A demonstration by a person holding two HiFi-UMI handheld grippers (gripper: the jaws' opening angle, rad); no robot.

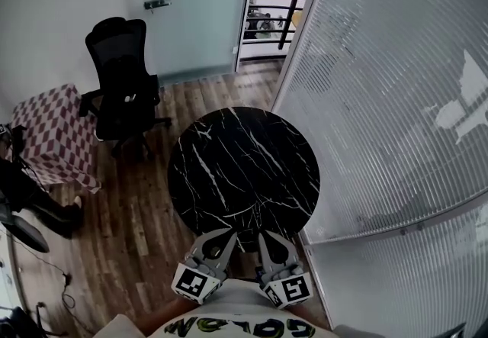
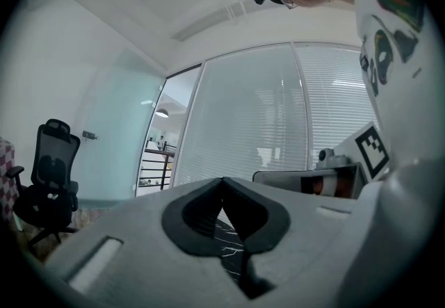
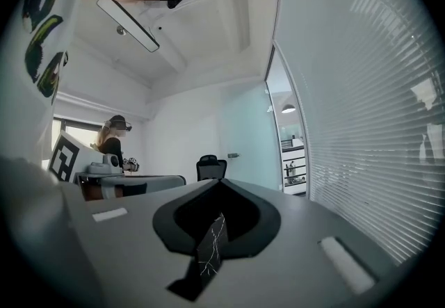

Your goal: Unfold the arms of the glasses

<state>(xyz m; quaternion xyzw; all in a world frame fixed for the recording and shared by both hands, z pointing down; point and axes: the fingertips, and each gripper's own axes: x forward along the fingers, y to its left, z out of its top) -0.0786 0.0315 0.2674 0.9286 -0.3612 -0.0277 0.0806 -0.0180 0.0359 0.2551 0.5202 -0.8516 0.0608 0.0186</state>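
Note:
No glasses show in any view. A round black marble table (image 1: pixel 244 169) stands in front of me, and its top looks bare. My left gripper (image 1: pixel 227 235) and right gripper (image 1: pixel 264 238) are held side by side close to my body, at the table's near edge, both pointing toward it. In the left gripper view, the left gripper (image 2: pixel 222 180) has its jaws together with nothing between them. The right gripper (image 3: pixel 221 181) is likewise shut and empty. Only a sliver of the marble table (image 2: pixel 233 238) shows through the slot below the jaws.
A black office chair (image 1: pixel 122 85) stands on the wood floor at the far left, beside a checkered cloth (image 1: pixel 53 134). A glass wall with blinds (image 1: pixel 396 100) runs along the right, next to the table. An open doorway (image 1: pixel 267 8) lies beyond. Another person (image 3: pixel 115 136) stands far off.

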